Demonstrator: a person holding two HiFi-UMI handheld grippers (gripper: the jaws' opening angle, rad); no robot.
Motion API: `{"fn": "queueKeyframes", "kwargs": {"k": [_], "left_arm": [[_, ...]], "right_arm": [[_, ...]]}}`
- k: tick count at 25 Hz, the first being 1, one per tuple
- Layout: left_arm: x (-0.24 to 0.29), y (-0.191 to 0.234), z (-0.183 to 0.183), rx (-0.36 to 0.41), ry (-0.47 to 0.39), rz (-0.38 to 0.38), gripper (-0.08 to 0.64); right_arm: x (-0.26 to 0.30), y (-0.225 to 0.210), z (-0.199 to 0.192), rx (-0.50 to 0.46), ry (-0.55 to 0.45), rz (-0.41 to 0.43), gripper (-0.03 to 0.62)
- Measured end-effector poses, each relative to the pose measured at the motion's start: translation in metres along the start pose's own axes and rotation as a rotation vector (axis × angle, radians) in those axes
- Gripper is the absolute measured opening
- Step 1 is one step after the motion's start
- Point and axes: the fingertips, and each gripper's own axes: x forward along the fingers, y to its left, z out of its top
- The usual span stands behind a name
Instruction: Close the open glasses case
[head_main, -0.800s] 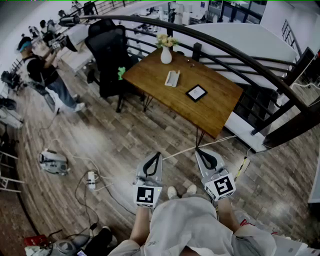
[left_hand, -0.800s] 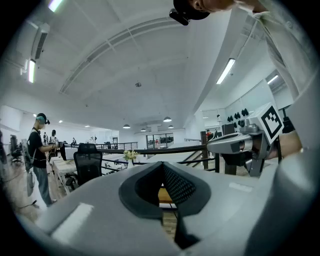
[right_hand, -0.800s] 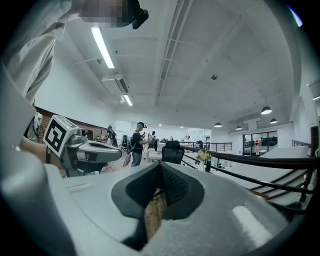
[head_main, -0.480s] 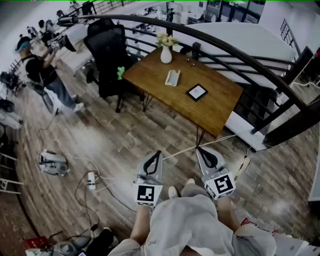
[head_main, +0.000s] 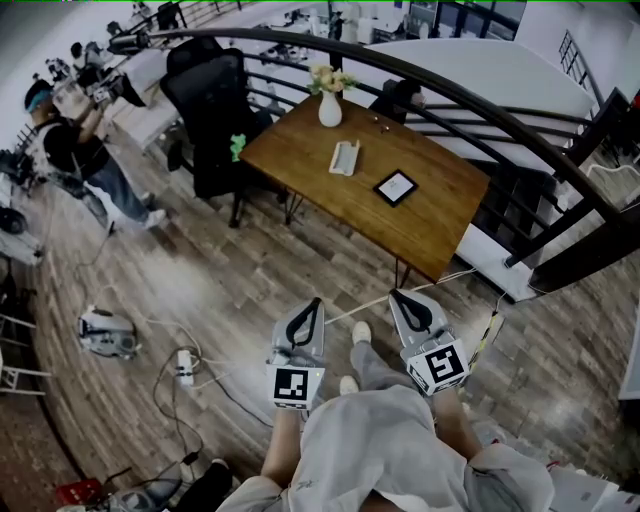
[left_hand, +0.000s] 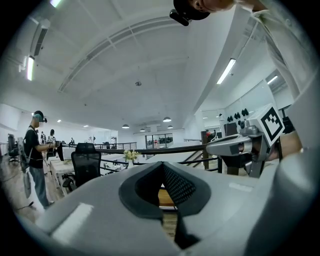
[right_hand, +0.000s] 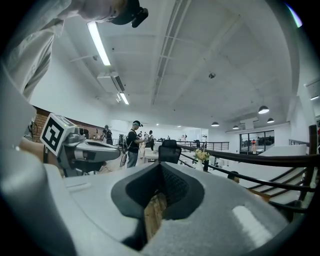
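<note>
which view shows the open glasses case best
Head view: the pale open glasses case lies on the brown wooden table, seen whole though small. Neither gripper view shows the case; their own jaws block the tabletop.

Table (head_main: 425, 222) standing ahead, curved railing (head_main: 470, 100) running behind it. Vase (head_main: 330, 107) sitting at table's far corner. Glasses case (head_main: 345, 157) lying just before vase. Tablet (head_main: 394, 186) lying right of case, apart from it. Office chair (head_main: 212, 105) standing at table's left. Power strip (head_main: 185, 364) lying on floor, left of left gripper (head_main: 314, 304). Right gripper (head_main: 397, 296) hanging beside it, both well short of table.
</note>
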Motion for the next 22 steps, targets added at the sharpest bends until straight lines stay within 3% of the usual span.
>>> {"fn": "queueKeyframes", "kwargs": {"k": [22], "left_arm": [[0.180, 0.081, -0.007, 0.002, 0.050, 0.056, 0.019]], "right_arm": [[0.157, -0.127, 0.000, 0.043, 0.001, 0.100, 0.005]]}}
